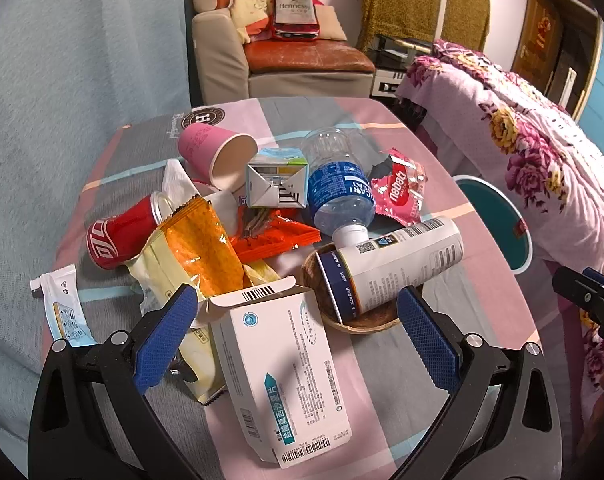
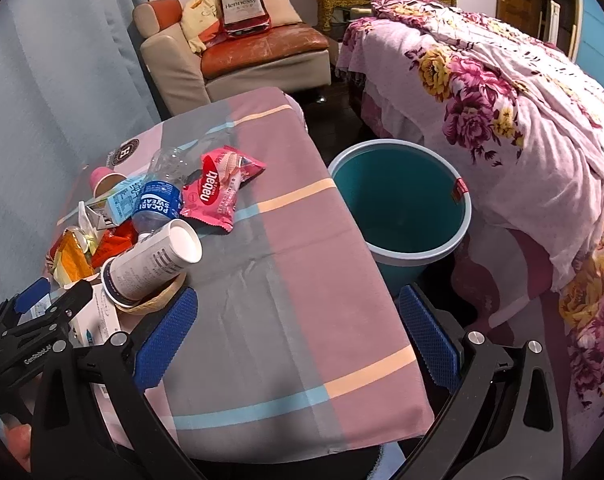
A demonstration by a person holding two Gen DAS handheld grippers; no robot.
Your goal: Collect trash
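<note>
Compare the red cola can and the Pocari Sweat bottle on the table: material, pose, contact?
The red cola can is opaque metal; the Pocari Sweat bottle is clear plastic with a blue label. The can lies at the pile's left edge, partly under the orange wrapper; the bottle lies toward the right, its white cap against the white canister. Both are drink containers lying on their sides, ungrasped.

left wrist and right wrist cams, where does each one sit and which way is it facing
Left wrist: sits on the left gripper, facing forward over the trash pile; its open jaws straddle the white medicine box.
Right wrist: sits on the right gripper, facing the bare part of the tablecloth and the teal bin; its open jaws hold nothing, and the left gripper shows at its lower left.
Shared: the pink nabati wrapper, the Pocari Sweat bottle and the bin.
</note>
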